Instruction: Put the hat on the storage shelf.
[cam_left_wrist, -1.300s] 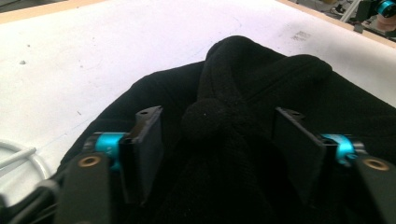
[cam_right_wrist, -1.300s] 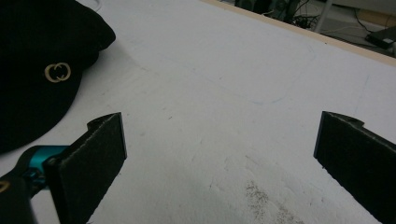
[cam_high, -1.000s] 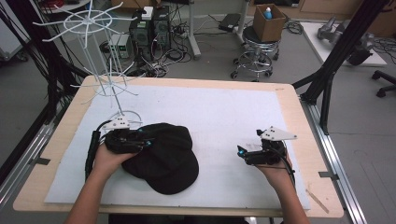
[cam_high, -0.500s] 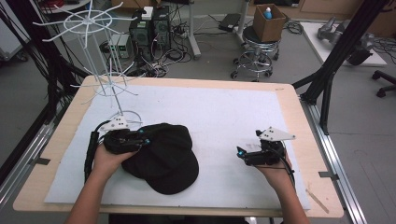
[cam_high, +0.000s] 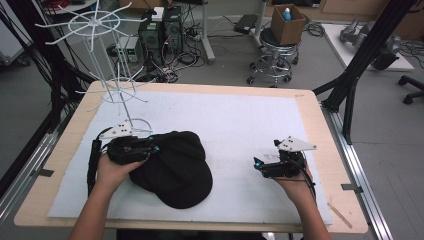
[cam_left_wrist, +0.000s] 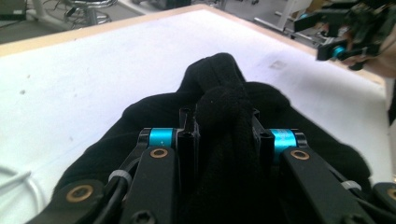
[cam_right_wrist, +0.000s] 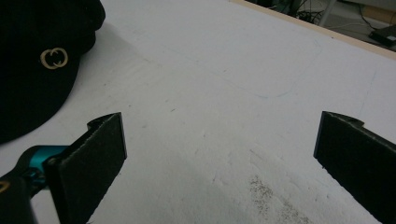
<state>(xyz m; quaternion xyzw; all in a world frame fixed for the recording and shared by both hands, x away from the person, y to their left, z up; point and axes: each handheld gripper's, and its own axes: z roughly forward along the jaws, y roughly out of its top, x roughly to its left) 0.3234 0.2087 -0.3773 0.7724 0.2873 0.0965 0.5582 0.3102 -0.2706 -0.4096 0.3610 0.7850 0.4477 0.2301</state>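
A wooden tabletop (cam_high: 310, 107) covered by a white mat fills the high view. At its far left corner stands a white wire hat rack (cam_high: 107, 75) with spoked arms. In front of the rack's base, on the left half of the mat, lies a black baseball cap (cam_high: 177, 170), its gold interlocking logo (cam_right_wrist: 54, 58) visible in the right gripper view.

The step in hand appears to be the pickup of the cap. The person's left tool (cam_left_wrist: 219, 135) is pressed together on a bunched fold of the cap's fabric at its left edge, with cloth bulging up between the jaws. The cap rests on the mat, not yet lifted.

The right tool (cam_high: 257, 165) sits low over the right side of the mat, well apart from the cap, jaws spread wide and holding nothing.

The next move probably calls for raising the cap and carrying it toward a rack arm.
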